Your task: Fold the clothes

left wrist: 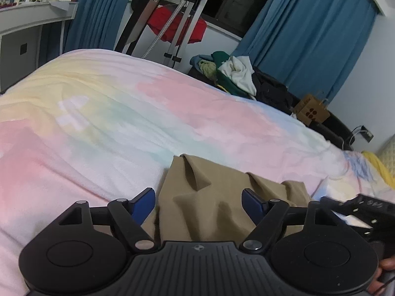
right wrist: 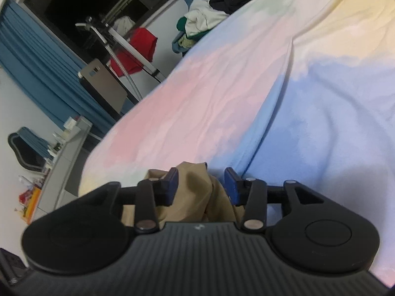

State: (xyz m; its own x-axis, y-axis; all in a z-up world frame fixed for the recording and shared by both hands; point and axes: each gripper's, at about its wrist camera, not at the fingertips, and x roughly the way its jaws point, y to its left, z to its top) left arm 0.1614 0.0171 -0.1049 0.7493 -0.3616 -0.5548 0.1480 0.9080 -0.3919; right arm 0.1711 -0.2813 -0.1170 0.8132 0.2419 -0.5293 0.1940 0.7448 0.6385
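Observation:
A tan garment [left wrist: 202, 202] lies bunched on the pastel bedspread [left wrist: 111, 113], right in front of both grippers. My left gripper [left wrist: 198, 202] is open, its blue pads [left wrist: 144, 203] standing wide apart on either side of the cloth folds. My right gripper [right wrist: 201, 185] is also open, with the tan garment [right wrist: 195, 194] bunched between its blue pads [right wrist: 172, 185], which do not pinch it. The right gripper's black body [left wrist: 363, 212] shows at the right edge of the left wrist view.
A pile of clothes [left wrist: 237, 74] lies at the bed's far edge. A drying rack with a red garment [left wrist: 177, 24] stands beyond, before blue curtains [left wrist: 311, 29]. A white desk [left wrist: 27, 24] is at the left, a cardboard box [left wrist: 312, 111] at the right.

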